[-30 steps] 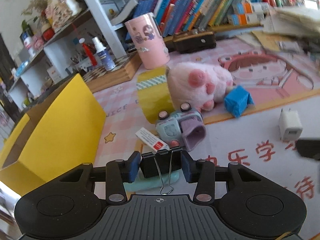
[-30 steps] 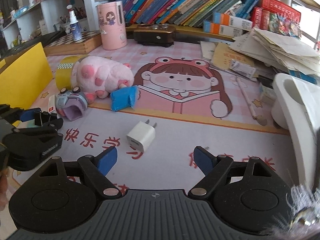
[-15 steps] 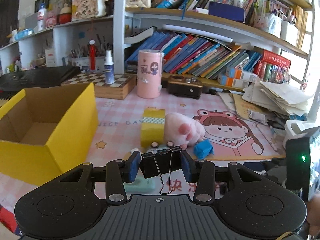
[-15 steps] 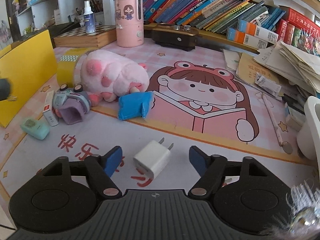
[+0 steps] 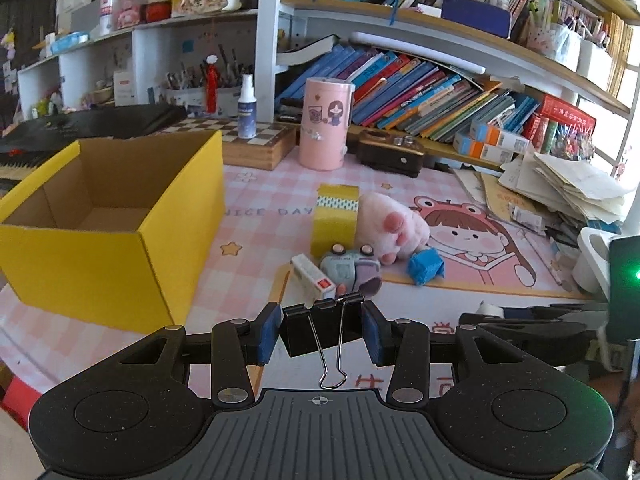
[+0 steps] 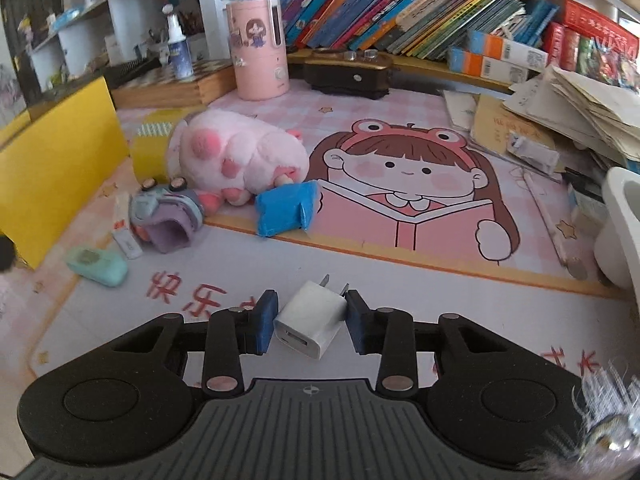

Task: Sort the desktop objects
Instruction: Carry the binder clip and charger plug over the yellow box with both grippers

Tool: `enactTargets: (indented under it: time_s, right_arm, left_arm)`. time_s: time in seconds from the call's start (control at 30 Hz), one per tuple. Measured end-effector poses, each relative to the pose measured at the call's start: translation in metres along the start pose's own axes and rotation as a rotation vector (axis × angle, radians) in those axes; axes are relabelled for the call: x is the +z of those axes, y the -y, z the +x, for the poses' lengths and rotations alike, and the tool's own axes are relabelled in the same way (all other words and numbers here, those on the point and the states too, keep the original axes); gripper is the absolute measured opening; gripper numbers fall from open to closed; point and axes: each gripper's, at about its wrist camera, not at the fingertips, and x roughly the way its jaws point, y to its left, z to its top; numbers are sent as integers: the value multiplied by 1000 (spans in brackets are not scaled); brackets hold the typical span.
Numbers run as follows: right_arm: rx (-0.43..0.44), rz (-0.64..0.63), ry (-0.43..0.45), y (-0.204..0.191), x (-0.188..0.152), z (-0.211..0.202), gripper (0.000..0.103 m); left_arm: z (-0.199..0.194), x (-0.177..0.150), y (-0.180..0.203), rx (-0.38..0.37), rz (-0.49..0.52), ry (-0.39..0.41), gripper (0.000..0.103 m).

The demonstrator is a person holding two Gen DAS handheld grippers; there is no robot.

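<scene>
My left gripper [image 5: 320, 330] is shut on a black binder clip [image 5: 322, 330] and holds it above the desk mat, right of the open yellow box [image 5: 120, 256]. My right gripper [image 6: 308, 320] is closed around a white charger plug [image 6: 310, 322] that lies on the mat, both pads touching its sides. On the mat lie a pink plush paw [image 6: 240, 156], a blue folded piece [image 6: 286, 208], a small toy car [image 6: 166, 216], a white eraser [image 6: 126, 232], a mint-green item [image 6: 96, 266] and a yellow tape roll [image 5: 335, 218].
A pink cylinder holder [image 5: 326, 124], a chessboard box [image 5: 256, 144] and a brown box [image 5: 390, 152] stand at the back under shelves of books. Loose papers [image 6: 580, 108] pile up at the right, beside a white holder [image 6: 620, 224].
My left gripper has lifted and levelled with the binder clip, now facing the yellow box. My right gripper moved forward over the charger plug and closed its fingers onto it.
</scene>
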Motion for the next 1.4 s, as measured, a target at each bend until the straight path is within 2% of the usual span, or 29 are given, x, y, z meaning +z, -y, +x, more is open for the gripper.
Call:
enactTargets:
  time_s: [0.3,0.6,0.87,1.17,1.4]
  right_arm:
    - [60,58,3,-27,-4,-55,34]
    - [67,-23,60,-85,-19,-103,34]
    - [64,-7,61,-144,-35,-114,34]
    - [90,-70,-15,-232,-71,-129,34]
    - [106,-70,-38,-285,-101,-139,34]
  left_arm:
    - [-21,-10,-14,-41,-23,20,43]
    - [-49,-16,-42,-54,20,50,43]
    - [-82,-32,-93,-77,33,65,43]
    - [-116,-64,-165,-58,-18,0,43]
    - [-137,-85,-205,-72,-2,-40,43]
